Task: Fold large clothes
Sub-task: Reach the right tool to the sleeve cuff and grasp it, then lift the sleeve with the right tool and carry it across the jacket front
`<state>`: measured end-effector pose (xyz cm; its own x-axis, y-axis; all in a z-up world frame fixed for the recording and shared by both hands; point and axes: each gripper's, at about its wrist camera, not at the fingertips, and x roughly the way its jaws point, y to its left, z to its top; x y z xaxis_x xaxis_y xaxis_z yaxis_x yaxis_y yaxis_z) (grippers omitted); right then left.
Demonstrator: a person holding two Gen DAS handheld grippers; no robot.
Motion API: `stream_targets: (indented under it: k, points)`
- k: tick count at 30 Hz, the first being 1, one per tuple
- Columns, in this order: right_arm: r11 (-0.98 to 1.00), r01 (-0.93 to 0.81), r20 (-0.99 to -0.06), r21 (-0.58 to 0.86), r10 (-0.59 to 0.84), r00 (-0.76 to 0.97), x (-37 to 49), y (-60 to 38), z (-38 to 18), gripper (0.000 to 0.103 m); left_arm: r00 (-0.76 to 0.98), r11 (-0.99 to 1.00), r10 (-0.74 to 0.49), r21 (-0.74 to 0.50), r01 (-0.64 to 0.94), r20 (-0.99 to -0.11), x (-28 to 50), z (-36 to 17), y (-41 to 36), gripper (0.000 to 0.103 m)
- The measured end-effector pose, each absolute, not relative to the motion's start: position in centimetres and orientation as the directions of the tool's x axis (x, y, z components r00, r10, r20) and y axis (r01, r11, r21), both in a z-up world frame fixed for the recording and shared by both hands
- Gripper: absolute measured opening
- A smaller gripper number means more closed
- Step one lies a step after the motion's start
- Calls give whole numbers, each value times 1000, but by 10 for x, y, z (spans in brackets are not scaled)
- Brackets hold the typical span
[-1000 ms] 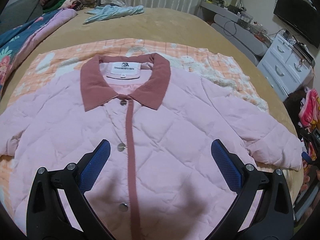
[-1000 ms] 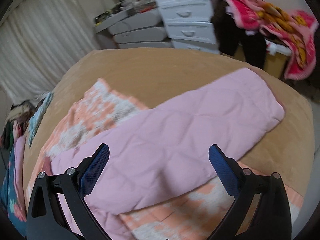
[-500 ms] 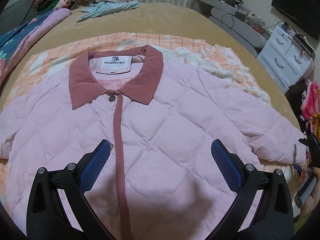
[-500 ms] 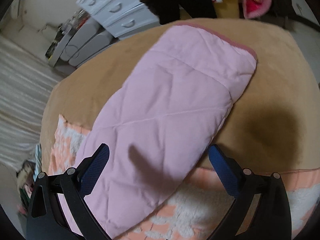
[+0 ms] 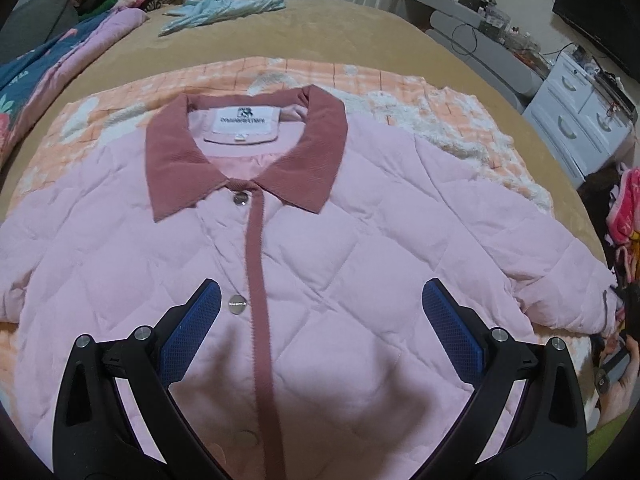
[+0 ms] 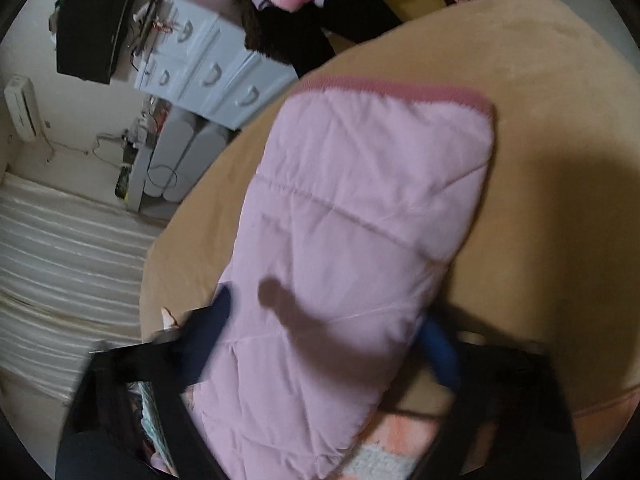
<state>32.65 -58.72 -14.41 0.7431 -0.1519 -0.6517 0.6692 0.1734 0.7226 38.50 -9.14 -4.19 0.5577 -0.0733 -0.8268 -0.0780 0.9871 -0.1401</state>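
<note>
Since a second ago the right gripper (image 6: 320,344), jaws spread, has swung along the sleeve (image 6: 360,220) toward its cuff, likely to fold it inward, while the open left gripper (image 5: 320,332) hovers above the jacket (image 5: 320,260) filling mid-frame.
</note>
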Motion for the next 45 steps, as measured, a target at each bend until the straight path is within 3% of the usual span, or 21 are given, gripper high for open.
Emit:
stream_targets:
  k: [1,2,7,16,24,45]
  points:
    - [173,666,-648,726,-153,746,325,-588,-145,40,559,987,-73,-141,-79,-826,383,-39,-88,95]
    - [176,650,-633,740,-146,760,324,-589,-144,33,561,987,-70,-140,-83,-825,382,-37,-86,95]
    - [380,579,-550,722,-192,812,329,-573,-89,18,579,988,-51,-127,-92,-813,375,-20,-71,95]
    - [744,338,-356,576,-144,923,347,-495,15,15,616,987,-46,-130,-92,-786,355,16,-44,95]
    - [909,122,-231,398,-29,972,341,-405,82,14,656,989,-35,-122,-88,-754,339,45,-19,95]
    - [978,-122,-236,171,161,958,355,-232,147,14,708,970,-27,-190,-152,-705,317,79,57,95]
